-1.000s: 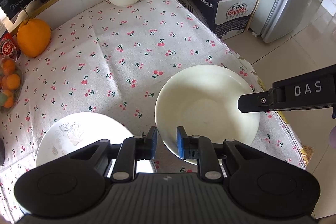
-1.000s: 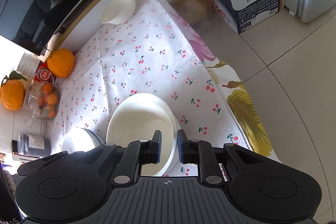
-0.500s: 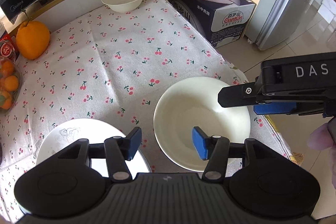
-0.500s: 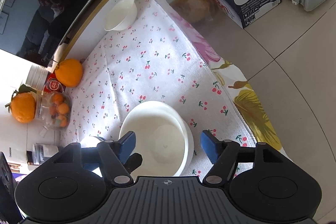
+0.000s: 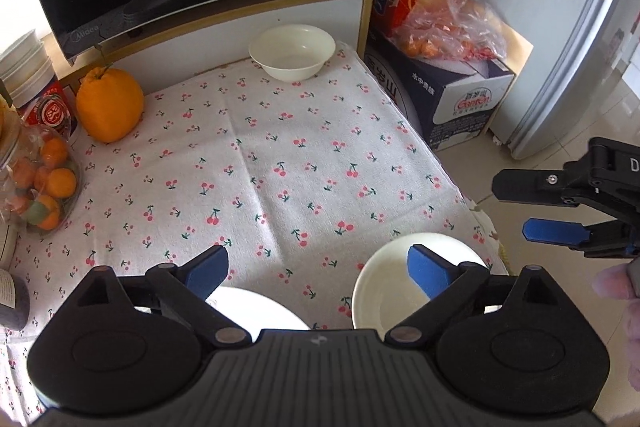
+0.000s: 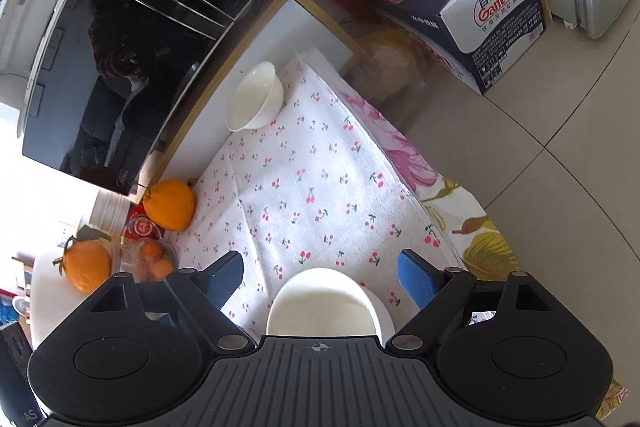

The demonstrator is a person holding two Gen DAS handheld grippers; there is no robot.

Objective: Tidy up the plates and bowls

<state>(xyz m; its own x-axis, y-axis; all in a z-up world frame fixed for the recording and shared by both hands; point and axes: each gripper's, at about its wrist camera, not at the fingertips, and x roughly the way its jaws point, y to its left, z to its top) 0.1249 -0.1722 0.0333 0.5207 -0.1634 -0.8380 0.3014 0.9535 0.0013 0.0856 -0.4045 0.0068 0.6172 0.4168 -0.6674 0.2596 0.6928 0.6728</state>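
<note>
While both claws spread, nothing's gripped. Left view: left gripper widening over cloth near edge, plate and big bowl below, right gripper beside. Right view: only big bowl shows. Release step, I'd say; next fetch small bowl at far edge.

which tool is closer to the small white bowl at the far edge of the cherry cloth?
Neither clearly: both are far from the small white bowl. Left tool, opening, hangs over the near cloth edge; right tool, opening, hangs off the near right corner. Nothing between either's jaws.
</note>
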